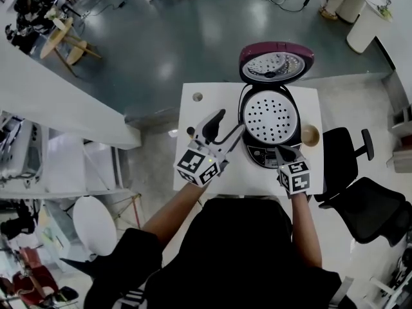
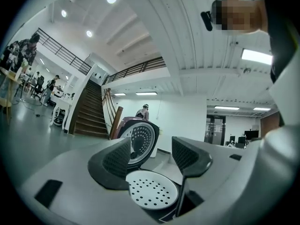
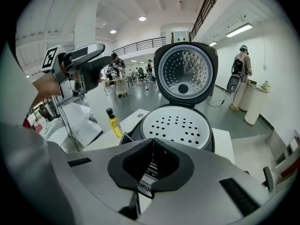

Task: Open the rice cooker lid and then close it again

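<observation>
**Item 1, rice cooker:** it stands on the right half of the white tabletop. A perforated inner plate covers the pot.

**Item 2, lid:** it is hinged at the far side and stands fully up. Opening looks done, so closing is the step in hand.

**Item 3, left claw:** its jaws are wide apart and hold nothing. It is raised just left of the cooker and aimed toward the lid.

**Item 4, right claw:** its jaws are pressed together and empty, at the cooker's near front panel. You cannot tell whether it touches the panel.

**Handling:**
- Hook your left claw behind the lid's top edge and draw it toward you along the hinge arc.
- Press down at the near edge until it latches.
- Keep your right claw clear of the rim, or it may get pinched.
</observation>
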The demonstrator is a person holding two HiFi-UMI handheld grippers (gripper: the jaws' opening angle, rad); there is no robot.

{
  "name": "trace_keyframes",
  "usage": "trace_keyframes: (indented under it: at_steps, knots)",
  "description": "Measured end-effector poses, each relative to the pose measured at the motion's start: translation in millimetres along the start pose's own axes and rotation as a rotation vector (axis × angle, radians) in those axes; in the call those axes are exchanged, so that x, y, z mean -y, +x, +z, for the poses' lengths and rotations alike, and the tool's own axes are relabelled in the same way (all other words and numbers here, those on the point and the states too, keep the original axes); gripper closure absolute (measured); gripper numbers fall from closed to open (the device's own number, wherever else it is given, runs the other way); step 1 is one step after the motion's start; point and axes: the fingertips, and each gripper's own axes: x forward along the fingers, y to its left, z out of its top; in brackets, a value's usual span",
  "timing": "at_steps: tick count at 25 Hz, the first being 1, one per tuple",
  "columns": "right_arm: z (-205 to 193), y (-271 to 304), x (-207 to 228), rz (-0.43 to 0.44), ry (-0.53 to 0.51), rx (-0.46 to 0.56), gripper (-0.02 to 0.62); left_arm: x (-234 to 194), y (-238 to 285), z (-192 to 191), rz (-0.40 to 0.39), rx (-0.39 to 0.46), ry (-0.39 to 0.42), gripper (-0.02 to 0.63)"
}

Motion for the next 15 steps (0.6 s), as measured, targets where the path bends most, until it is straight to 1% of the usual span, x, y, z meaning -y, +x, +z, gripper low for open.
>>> trace_keyframes:
  at_steps: [4,9,15]
  knots:
    - [-4,-5,2,-0.002,-0.033,-0.014,0.595,-8,24,19,-0.013,0.013,0.027,0.354]
    - [-4,-3,6,0.023,-0.023,-0.015,0.595,-20,56,45,-0.014,0.042,0.057,0.354]
    - [5,-2,18,0.042,0.000,0.003,0.595,-33,90,68,-0.018,0.056,0.079,0.354]
